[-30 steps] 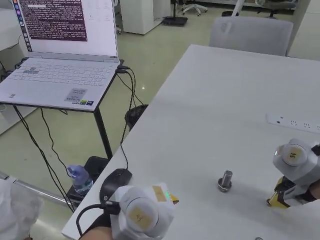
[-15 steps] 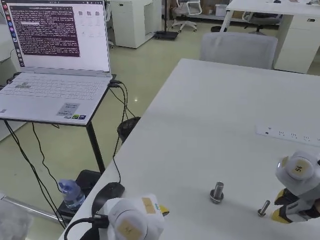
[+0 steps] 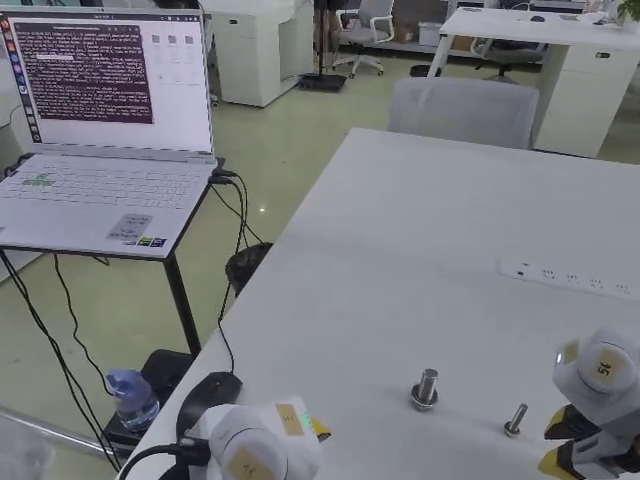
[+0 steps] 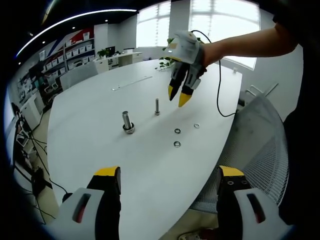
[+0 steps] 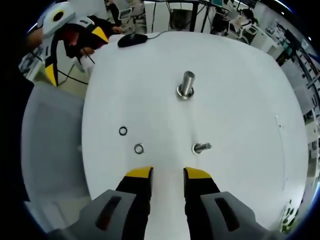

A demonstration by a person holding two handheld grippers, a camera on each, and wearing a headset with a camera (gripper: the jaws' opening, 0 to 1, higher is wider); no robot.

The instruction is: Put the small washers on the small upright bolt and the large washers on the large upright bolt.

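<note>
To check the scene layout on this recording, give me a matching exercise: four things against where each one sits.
1. large bolt
2. laptop
3. water bottle
4. power strip

a. on the floor
b. on a stand beside the table
c. upright on the table, next to the small bolt
d. flat on the table, beyond the bolts

Pairs: 1-c, 2-b, 3-a, 4-d.

1 large bolt point(image 3: 425, 388), 1 small bolt point(image 3: 515, 419), 3 loose washers point(image 4: 177, 131) point(image 4: 196, 125) point(image 4: 177, 144), 1 laptop point(image 3: 100, 190), 1 power strip point(image 3: 570, 278)
</note>
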